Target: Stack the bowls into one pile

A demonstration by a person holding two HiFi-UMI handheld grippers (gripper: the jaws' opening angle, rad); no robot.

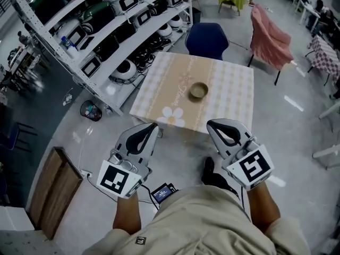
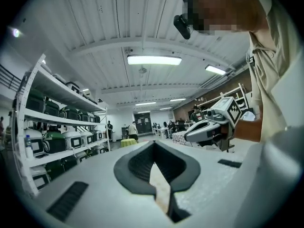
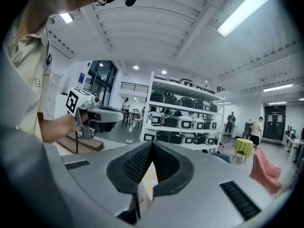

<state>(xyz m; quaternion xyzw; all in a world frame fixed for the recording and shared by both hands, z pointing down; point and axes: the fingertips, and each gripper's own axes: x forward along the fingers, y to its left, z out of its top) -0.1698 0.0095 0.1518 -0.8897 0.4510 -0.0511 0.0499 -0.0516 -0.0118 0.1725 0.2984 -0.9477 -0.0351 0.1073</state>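
Observation:
A tan bowl [image 1: 198, 91] sits near the middle of a small table with a checked, flowered cloth [image 1: 159, 97]; it is too small to tell whether it is one bowl or a pile. Both grippers are held close to the person's body, well short of the table. In the head view the left gripper [image 1: 154, 125] is shut and holds nothing. The right gripper [image 1: 211, 124] is shut and holds nothing too. The left gripper view shows the left gripper [image 2: 153, 144] with its jaws meeting at the tips, and the right gripper view shows the right gripper [image 3: 152, 144] the same way.
A blue chair [image 1: 207, 40] stands at the table's far side. Long shelves of appliances [image 1: 106, 31] run along the left. A pink-draped chair [image 1: 270, 39] is at the right. A wooden board [image 1: 53, 187] lies on the floor at the left.

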